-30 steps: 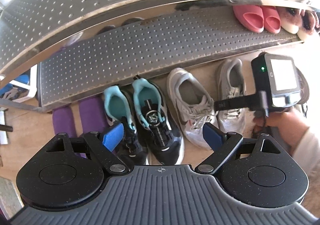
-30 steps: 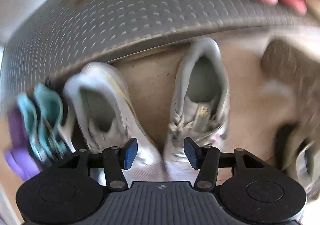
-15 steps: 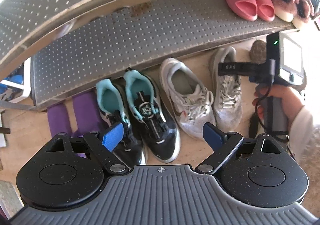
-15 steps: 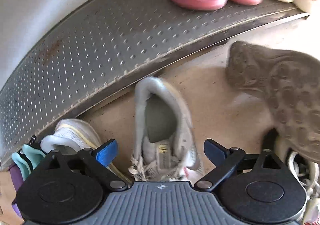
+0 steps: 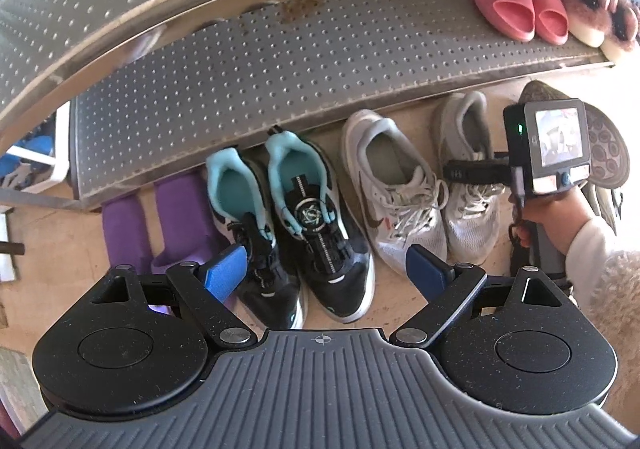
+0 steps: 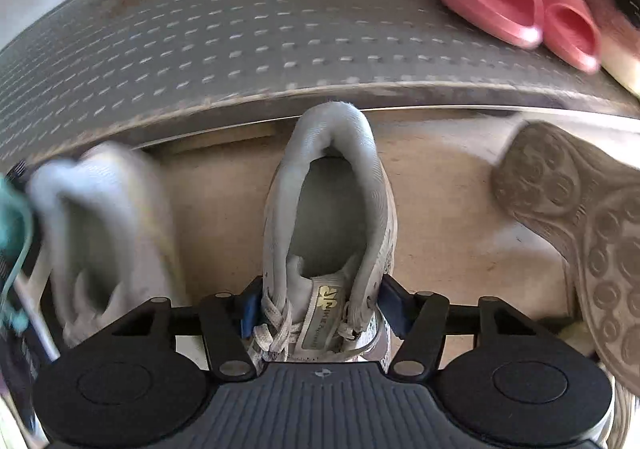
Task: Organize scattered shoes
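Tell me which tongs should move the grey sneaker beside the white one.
Right. The right tongs already straddle the grey sneaker at its laces, jaws closing on it. The left tongs hang open over the black-and-teal sneakers.

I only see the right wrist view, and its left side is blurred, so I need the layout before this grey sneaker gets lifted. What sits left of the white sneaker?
Observer: A pair of black sneakers with teal lining, heels toward the shelf.
Operator: Anything beyond that pair?
Observer: Two purple slippers, farthest left, partly tucked under the shelf.
Operator: Is the left gripper holding anything?
Observer: No. The left gripper is open and empty, above the black sneakers.
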Demonstrator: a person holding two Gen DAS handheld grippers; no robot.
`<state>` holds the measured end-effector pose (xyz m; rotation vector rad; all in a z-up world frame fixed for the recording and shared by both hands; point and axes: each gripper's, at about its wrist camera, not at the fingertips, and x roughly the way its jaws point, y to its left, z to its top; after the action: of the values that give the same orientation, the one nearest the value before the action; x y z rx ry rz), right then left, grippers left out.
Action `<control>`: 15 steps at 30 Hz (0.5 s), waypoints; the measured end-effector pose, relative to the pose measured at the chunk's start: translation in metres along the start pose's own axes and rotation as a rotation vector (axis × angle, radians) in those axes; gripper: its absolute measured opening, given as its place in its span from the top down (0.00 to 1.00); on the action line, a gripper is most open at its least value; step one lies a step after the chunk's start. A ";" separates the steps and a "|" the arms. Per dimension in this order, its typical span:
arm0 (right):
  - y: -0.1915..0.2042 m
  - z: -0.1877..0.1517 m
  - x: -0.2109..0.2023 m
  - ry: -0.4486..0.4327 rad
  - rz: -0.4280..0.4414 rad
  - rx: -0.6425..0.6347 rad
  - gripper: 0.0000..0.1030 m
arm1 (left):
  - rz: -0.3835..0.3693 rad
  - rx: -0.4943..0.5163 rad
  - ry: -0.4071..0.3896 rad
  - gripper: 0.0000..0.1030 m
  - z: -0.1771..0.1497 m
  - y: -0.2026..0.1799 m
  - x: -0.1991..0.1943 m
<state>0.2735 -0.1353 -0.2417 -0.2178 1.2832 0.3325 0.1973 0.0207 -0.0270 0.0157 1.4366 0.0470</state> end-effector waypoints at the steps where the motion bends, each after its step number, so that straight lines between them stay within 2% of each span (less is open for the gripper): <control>1: 0.007 -0.002 -0.002 -0.008 0.016 -0.072 0.42 | 0.001 0.003 0.000 0.12 0.000 -0.001 0.000; 3: 0.027 -0.004 -0.003 -0.019 -0.009 -0.199 0.42 | 0.007 0.006 0.001 0.12 -0.001 -0.002 0.001; 4: 0.028 -0.001 -0.002 -0.010 -0.025 -0.174 0.42 | 0.008 0.007 0.000 0.12 -0.001 -0.002 0.001; 7: 0.012 0.012 0.002 0.069 -0.037 0.087 0.36 | 0.013 0.017 -0.012 0.12 0.000 -0.003 -0.003; 9: 0.002 0.019 -0.009 0.113 -0.015 0.194 0.33 | 0.012 0.024 -0.022 0.12 0.001 -0.004 -0.006; 10: -0.002 0.022 -0.019 0.107 0.008 0.215 0.32 | 0.011 0.032 -0.031 0.12 0.001 -0.004 -0.009; 12: -0.010 0.027 -0.043 0.092 0.037 0.236 0.23 | 0.012 0.047 -0.043 0.12 0.000 -0.006 -0.012; 15: -0.034 0.033 -0.127 0.076 0.059 0.231 0.20 | 0.011 0.082 -0.063 0.12 -0.006 -0.015 -0.017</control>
<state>0.2847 -0.1710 -0.1114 0.0041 1.3931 0.2250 0.1898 0.0045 -0.0115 0.0917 1.3752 -0.0039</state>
